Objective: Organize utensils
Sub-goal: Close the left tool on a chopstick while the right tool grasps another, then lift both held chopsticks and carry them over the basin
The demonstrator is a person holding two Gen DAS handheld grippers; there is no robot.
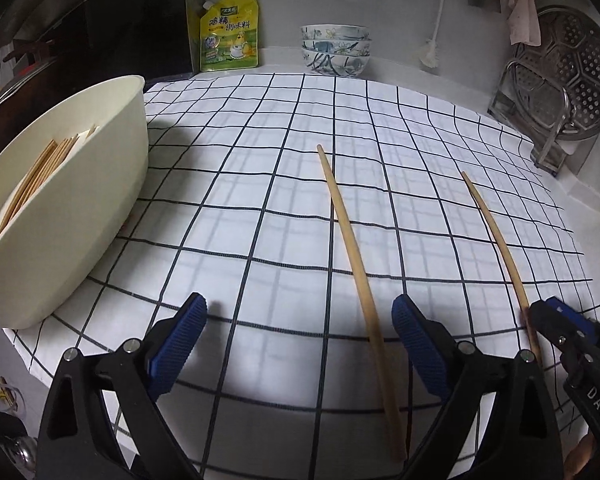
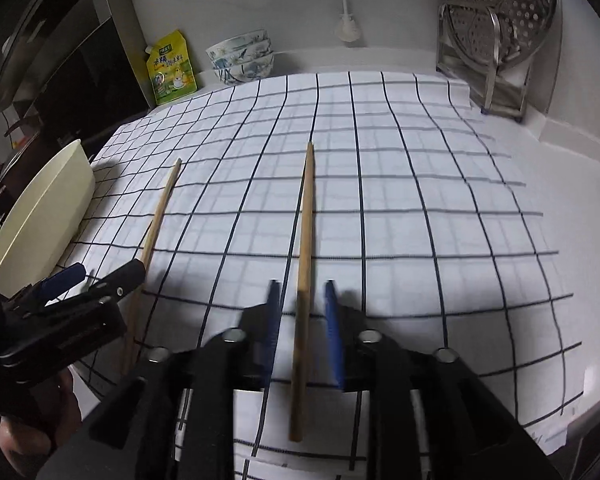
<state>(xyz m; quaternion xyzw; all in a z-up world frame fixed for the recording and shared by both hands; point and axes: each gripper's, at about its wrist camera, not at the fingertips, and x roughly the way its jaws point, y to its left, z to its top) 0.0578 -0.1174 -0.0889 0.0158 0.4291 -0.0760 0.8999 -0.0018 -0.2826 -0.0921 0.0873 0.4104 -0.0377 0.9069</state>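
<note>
Two wooden chopsticks lie on a checked cloth (image 1: 260,184). The left chopstick (image 1: 358,276) (image 2: 156,232) lies between my left gripper's open fingers, close to the right pad (image 1: 414,336). My left gripper (image 1: 300,320) is open and empty; it also shows in the right wrist view (image 2: 100,276). The right chopstick (image 2: 305,264) (image 1: 496,236) lies between the blue pads of my right gripper (image 2: 302,308), which is narrowly open around it with gaps on both sides. A cream tub (image 1: 60,216) (image 2: 40,224) at the left holds several chopsticks (image 1: 40,176).
At the back stand a yellow seasoning pouch (image 1: 228,32), stacked patterned bowls (image 1: 336,50) and a steel rack with a perforated steamer plate (image 1: 564,76). A dark stove and pot lid (image 1: 16,80) sit left of the tub. The cloth's front edge (image 1: 260,400) overhangs the counter.
</note>
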